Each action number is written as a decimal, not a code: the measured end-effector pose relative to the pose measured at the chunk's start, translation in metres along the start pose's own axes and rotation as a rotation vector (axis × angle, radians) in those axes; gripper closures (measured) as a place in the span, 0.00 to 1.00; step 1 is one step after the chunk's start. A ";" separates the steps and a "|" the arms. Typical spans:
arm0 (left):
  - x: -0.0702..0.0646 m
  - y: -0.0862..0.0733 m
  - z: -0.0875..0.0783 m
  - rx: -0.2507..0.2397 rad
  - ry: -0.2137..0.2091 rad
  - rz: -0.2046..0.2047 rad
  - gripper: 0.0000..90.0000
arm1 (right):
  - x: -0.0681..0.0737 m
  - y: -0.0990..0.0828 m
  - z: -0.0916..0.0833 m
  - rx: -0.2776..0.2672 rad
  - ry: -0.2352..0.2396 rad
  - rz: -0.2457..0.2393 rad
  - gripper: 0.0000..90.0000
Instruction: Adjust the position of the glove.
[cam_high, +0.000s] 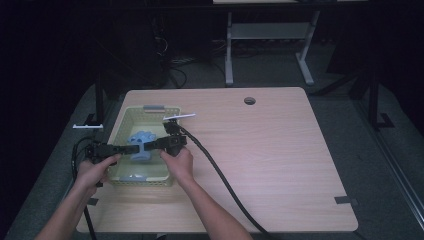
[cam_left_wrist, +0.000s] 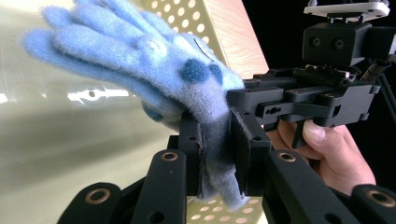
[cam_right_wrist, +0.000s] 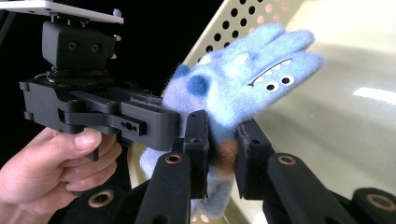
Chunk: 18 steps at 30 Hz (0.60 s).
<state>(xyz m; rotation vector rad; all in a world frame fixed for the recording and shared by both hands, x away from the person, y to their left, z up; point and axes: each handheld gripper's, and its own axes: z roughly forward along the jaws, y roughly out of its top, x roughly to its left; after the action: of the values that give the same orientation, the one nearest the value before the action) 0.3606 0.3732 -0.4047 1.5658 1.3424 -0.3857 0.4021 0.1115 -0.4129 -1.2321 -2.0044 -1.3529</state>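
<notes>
Both grippers, left and right, clamp the glove over the basket; next, lower and release.

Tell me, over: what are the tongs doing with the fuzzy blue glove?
Left tongs shut on blue glove. Right tongs shut on it too. Glove above yellow basket. Nothing in the way.

glove: light blue, dark-blue spots | basket: pale yellow, perforated

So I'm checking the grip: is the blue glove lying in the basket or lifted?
Lifted, it seems: the blue glove hangs clamped between left gripper and right gripper above the basket floor.
</notes>
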 end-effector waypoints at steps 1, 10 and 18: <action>0.001 0.000 0.000 0.000 0.000 -0.001 0.83 | 0.000 0.000 0.000 0.001 -0.002 0.000 0.84; 0.002 -0.001 0.001 0.005 0.016 0.000 0.83 | -0.001 0.001 -0.003 0.003 -0.028 -0.006 0.83; 0.003 0.000 0.002 0.011 0.024 0.000 0.83 | -0.002 0.002 -0.006 0.002 -0.048 -0.011 0.82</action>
<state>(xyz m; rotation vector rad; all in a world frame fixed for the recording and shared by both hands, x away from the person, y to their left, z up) 0.3619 0.3734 -0.4083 1.5833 1.3605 -0.3761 0.4043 0.1056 -0.4111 -1.2665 -2.0476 -1.3374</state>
